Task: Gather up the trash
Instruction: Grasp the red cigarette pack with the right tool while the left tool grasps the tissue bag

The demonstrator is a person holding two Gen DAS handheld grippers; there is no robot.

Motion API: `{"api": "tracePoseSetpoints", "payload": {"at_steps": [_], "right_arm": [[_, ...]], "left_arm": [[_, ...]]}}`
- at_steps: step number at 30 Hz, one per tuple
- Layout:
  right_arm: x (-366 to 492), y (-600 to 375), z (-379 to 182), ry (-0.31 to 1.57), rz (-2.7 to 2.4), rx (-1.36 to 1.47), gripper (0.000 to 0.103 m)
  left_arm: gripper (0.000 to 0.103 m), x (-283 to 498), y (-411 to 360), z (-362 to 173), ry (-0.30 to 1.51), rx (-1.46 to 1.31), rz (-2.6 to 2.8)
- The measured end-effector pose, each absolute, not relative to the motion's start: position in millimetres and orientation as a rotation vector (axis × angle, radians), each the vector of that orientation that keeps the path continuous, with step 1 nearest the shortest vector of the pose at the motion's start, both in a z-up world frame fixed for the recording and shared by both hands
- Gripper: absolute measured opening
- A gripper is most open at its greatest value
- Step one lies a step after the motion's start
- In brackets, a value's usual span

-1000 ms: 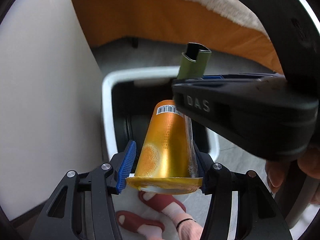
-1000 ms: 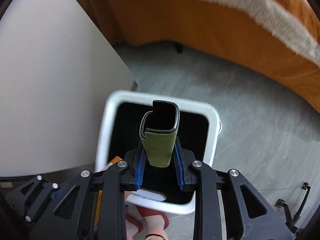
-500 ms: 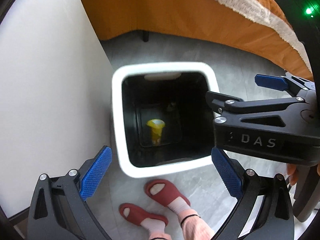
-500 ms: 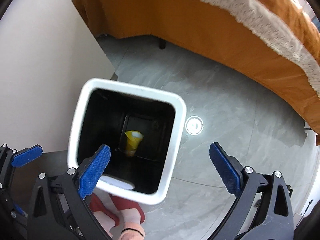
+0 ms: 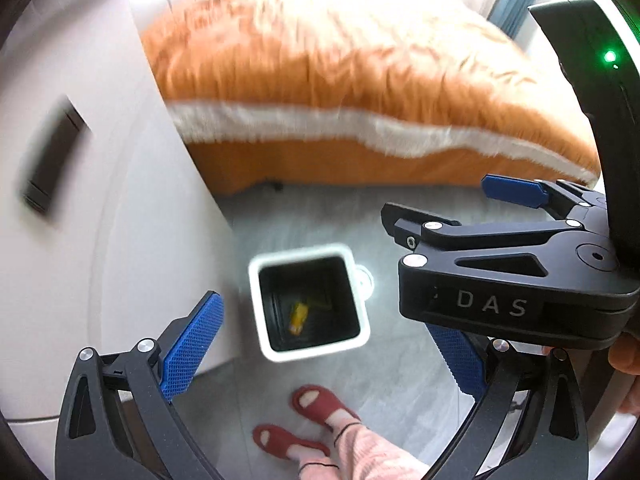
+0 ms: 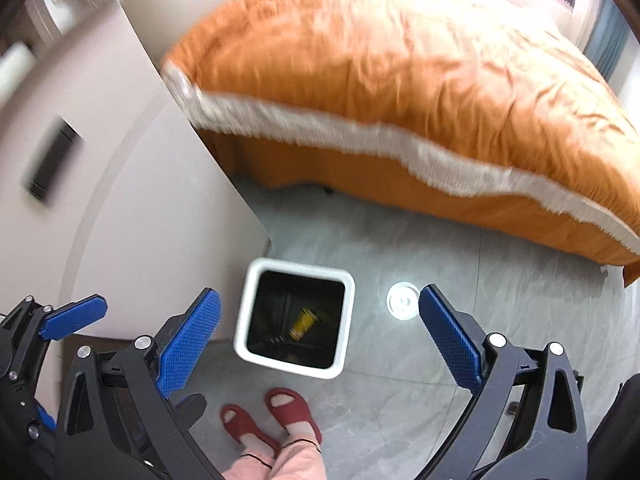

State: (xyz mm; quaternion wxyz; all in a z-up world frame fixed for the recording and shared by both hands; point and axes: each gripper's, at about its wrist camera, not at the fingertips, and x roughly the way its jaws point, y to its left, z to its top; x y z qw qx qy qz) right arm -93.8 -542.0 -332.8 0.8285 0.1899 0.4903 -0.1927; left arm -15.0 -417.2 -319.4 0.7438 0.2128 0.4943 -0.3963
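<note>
Low in both frames, the left gripper [image 5: 320, 344] and right gripper [image 6: 320, 332] gape fully, their ribbed blue pads empty. Between them sits a square white bin [image 6: 348, 292] holding a shiny yellow cup [image 6: 303, 322].

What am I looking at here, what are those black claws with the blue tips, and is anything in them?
These are two hand-held grabbing tools, one in each of a person's hands, each with a wide-angle camera looking along its fingers. One picture is from the left gripper, the other from the right gripper. Both look down at a grey tiled floor beside a bed with an orange cover. Between the blue pads stands a white square bin with a black inside; a yellow-orange cup lies at its bottom. Both grippers are wide open and hold nothing. The person's feet in red slippers show below.
</note>
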Motion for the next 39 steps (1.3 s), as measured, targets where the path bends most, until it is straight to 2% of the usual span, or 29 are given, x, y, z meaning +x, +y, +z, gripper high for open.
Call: {"api": "tracePoseSetpoints", "payload": {"at_steps": [8, 14, 19, 26, 33, 35, 36, 38, 39], "right_arm": [[-79, -493, -207, 0.857, -0.270, 0.298, 0.099], [-50, -441, -155, 0.769, -0.098, 0.267, 0.099], [-24, -394, -135, 0.756, 0.035, 0.230, 0.099], [11, -322, -118, 0.764, 0.199, 0.194, 0.099], [48, -261, -136, 0.859, 0.277, 0.132, 0.099], [57, -247, -148, 0.908, 0.285, 0.110, 0.099], [61, -243, -155, 0.934, 0.297, 0.110, 0.099], [68, -237, -166, 0.975, 0.283, 0.105, 0.099], [67, -237, -169, 0.988, 0.279, 0.099, 0.093]], "left_arm": [[0.098, -9, -359, -192, 0.875, 0.355, -0.751], [0.098, 11, -278, -131, 0.766, 0.275, -0.501], [0.098, 27, -208, -100, 0.728, 0.235, -0.278], [0.098, 42, -121, -103, 0.786, 0.079, -0.091], [0.097, 46, -89, -116, 0.839, 0.017, -0.097], [0.092, 48, -83, -123, 0.864, -0.002, -0.115], [0.085, 51, -83, -128, 0.877, -0.006, -0.123], [0.080, 56, -85, -138, 0.905, -0.006, -0.136], [0.075, 58, -87, -142, 0.918, -0.011, -0.143]]}}
